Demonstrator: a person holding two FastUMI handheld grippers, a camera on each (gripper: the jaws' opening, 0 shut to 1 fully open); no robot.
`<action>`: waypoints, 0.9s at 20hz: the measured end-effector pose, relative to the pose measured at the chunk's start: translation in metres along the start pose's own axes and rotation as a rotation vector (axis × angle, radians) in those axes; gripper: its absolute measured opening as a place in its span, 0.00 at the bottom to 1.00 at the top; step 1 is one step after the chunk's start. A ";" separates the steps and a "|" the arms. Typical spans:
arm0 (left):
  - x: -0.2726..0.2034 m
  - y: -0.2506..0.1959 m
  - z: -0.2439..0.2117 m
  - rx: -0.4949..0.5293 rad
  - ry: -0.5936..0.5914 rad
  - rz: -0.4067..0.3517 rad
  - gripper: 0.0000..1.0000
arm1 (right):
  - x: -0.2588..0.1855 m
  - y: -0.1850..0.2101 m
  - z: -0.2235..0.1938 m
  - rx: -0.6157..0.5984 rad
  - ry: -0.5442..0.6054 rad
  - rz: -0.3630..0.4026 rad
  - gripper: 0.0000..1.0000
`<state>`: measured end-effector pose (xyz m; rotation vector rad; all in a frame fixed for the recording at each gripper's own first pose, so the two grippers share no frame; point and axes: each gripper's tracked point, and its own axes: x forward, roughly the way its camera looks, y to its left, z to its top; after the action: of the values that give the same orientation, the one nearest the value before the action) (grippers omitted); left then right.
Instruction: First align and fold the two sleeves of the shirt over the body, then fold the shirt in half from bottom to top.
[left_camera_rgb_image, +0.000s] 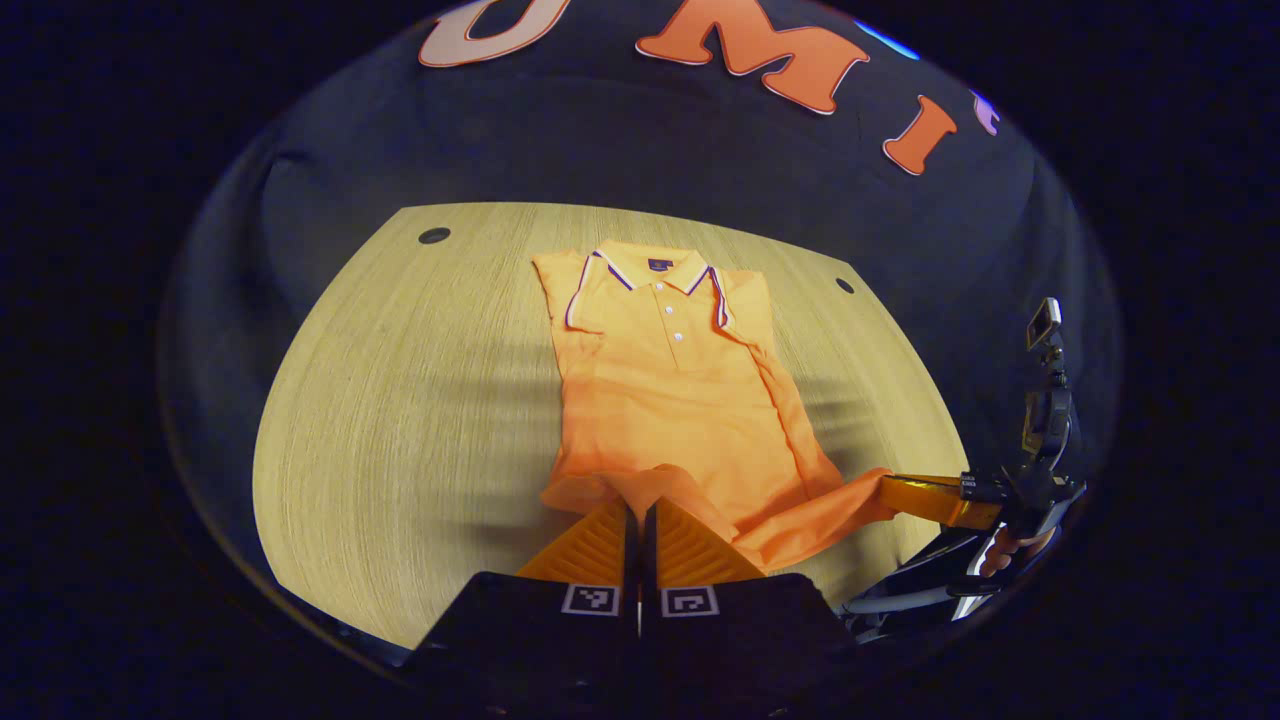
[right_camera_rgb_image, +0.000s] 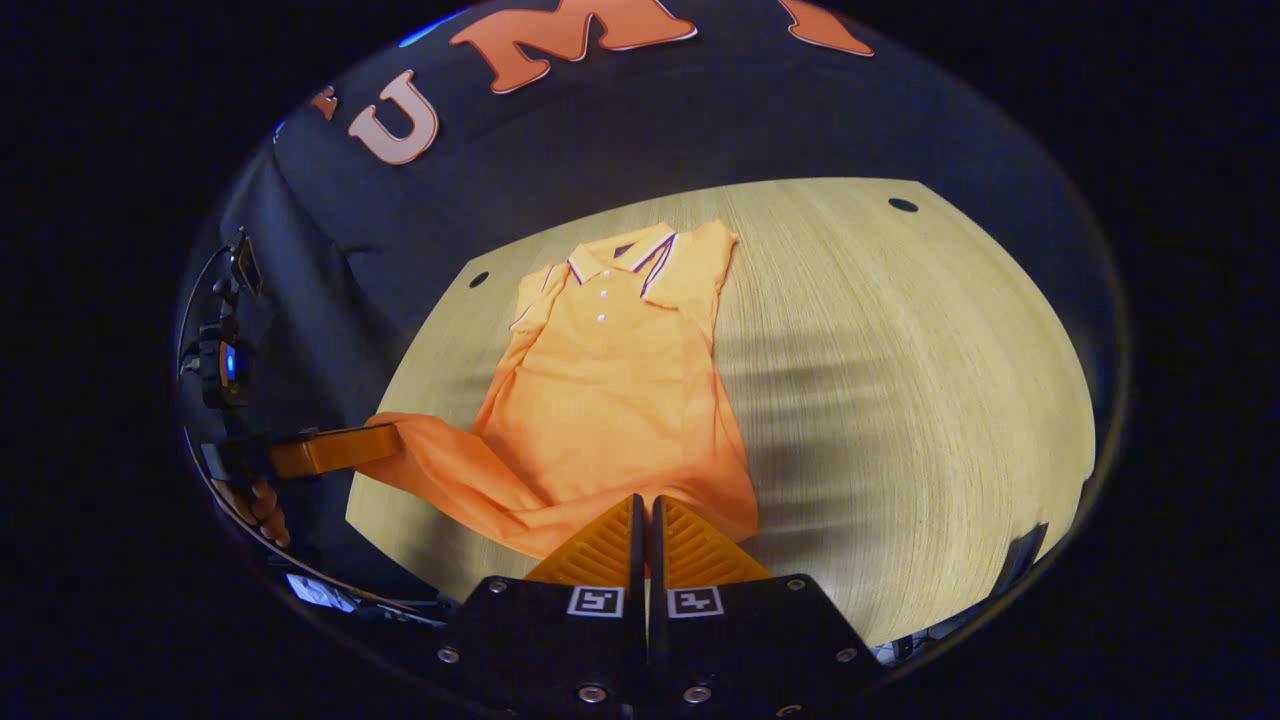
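An orange polo shirt (left_camera_rgb_image: 670, 390) lies on the wooden table (left_camera_rgb_image: 400, 400) with its collar at the far end and both sleeves folded in over the body. My left gripper (left_camera_rgb_image: 640, 512) is shut on the near hem, which bunches up at its fingertips. To its right, my right gripper (left_camera_rgb_image: 890, 495) pinches the hem's other corner, raised off the table. In the right gripper view the shirt (right_camera_rgb_image: 610, 390) runs away from my right gripper (right_camera_rgb_image: 645, 505), shut on the hem. At the left of that view my left gripper (right_camera_rgb_image: 395, 440) holds a stretched corner of cloth.
The table (right_camera_rgb_image: 900, 380) has bare wood on both sides of the shirt and two small dark holes (left_camera_rgb_image: 434, 235) (left_camera_rgb_image: 845, 285) near its far corners. A hand (left_camera_rgb_image: 1010, 548) holds the right gripper; another hand (right_camera_rgb_image: 255, 505) holds the left one. Black booth cloth stands behind.
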<state>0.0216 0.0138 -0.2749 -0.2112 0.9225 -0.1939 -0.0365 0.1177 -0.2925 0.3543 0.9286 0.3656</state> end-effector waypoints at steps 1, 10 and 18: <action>0.004 0.001 0.006 -0.010 0.000 -0.005 0.01 | 0.002 0.001 0.009 0.014 -0.004 0.005 0.02; 0.031 0.011 0.091 0.043 -0.072 -0.017 0.01 | 0.027 0.011 0.110 -0.015 -0.116 0.002 0.02; 0.079 0.037 0.163 0.059 -0.102 -0.006 0.01 | 0.065 -0.003 0.194 0.022 -0.171 -0.029 0.01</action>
<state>0.2024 0.0446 -0.2495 -0.1680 0.8137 -0.2132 0.1595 0.1178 -0.2333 0.3856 0.7697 0.2934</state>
